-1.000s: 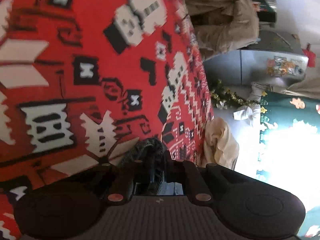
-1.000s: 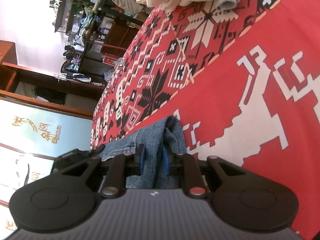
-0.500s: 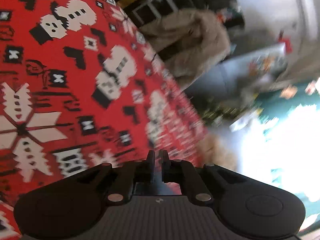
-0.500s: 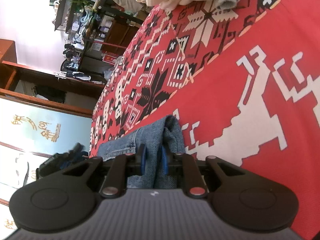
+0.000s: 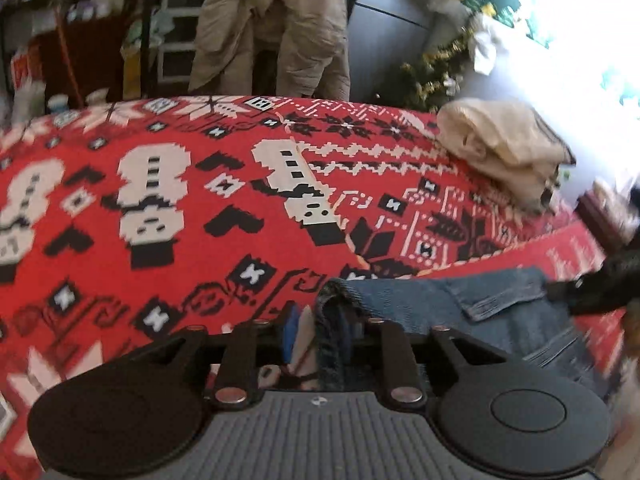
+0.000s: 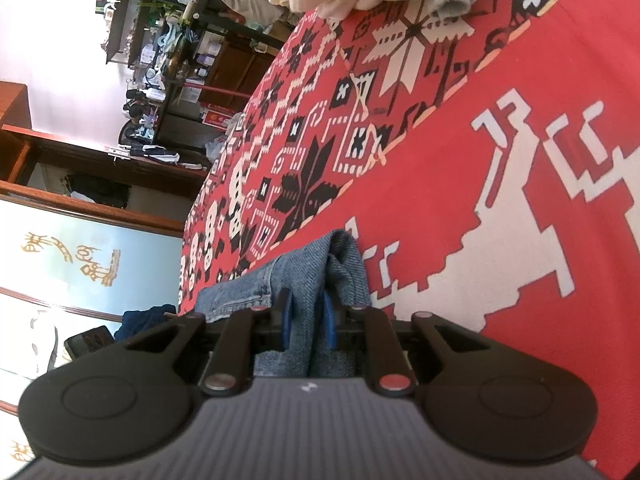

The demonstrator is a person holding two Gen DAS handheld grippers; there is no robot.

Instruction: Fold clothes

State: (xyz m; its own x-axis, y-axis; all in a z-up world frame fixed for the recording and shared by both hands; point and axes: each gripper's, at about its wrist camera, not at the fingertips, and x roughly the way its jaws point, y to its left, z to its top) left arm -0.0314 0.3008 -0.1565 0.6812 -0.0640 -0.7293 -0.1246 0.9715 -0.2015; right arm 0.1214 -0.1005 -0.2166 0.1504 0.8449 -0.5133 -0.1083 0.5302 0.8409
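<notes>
- Two grippers hold the jeans (image 5: 420, 300) on the red patterned blanket (image 5: 160, 260).
- Left gripper (image 5: 320, 332): jaws spread, denim edge between them.
- Right gripper (image 6: 306, 316): jaws pinching the jeans.
- No readable label on the jeans.

Each black hand-held gripper (image 5: 320, 336) has ribbed grey housing, round side discs, silver rivets, blue fingers (image 6: 285, 320).

The woven bed cover (image 5: 168, 280) is bright red with a white and black pixel-style pattern of snowflakes, stars and blocky snowman-like figures; in the right wrist view the same red cover (image 6: 500, 240) carries a large white stepped figure. The denim garment (image 5: 460, 304) is mid-blue with paler worn seams, and its folds (image 6: 316, 280) show the same faded blue. The crumpled knit garment (image 5: 504, 148) is cream, the hanging jacket (image 5: 276, 28) is beige, and the gripper pads (image 6: 285, 320) are blue on black housings.
</notes>
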